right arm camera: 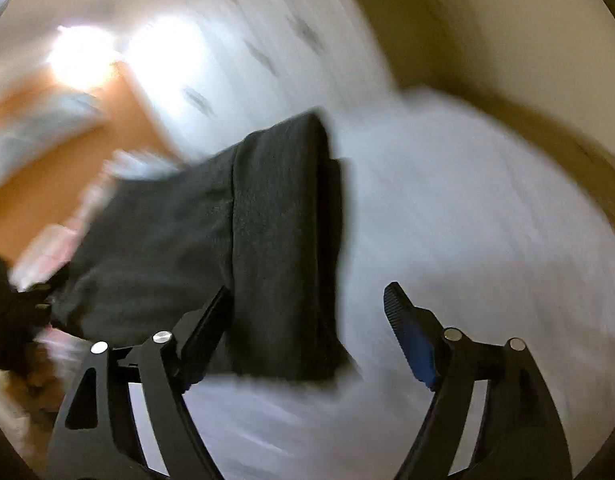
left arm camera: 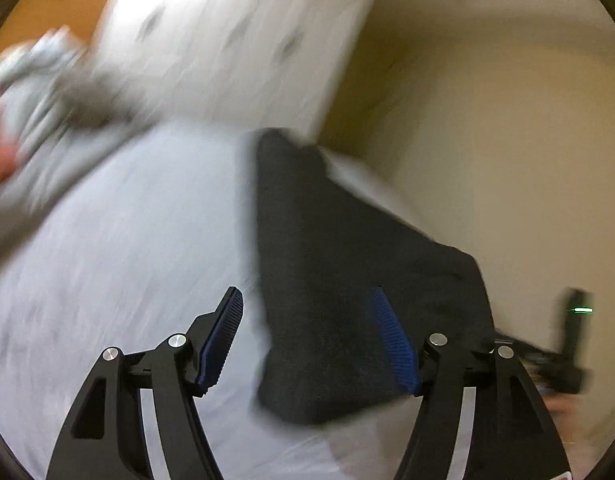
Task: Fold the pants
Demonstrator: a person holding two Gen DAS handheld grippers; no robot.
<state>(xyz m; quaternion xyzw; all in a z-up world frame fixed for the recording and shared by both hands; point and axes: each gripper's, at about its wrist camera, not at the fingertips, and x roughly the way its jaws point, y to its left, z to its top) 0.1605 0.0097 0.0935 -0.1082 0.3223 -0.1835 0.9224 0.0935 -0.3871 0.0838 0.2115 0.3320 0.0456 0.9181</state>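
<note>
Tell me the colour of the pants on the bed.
The pants are dark charcoal grey, plain, with no pattern. The right wrist view shows them best.

**Dark charcoal on white, blue pads on black**

The pants (left arm camera: 347, 280) are dark charcoal, plain, with a fine fuzzy texture; the bed sheet (left arm camera: 127, 260) under them is white; the pillow (left arm camera: 235, 32) at the bed's far edge is white with small grey marks; both grippers, left (left arm camera: 307, 336) and right (right arm camera: 307, 332), are black with ribbed blue pads (left arm camera: 393, 340); the floor (right arm camera: 47, 184) is orange-brown; the wall (left arm camera: 507, 120) is cream.
</note>
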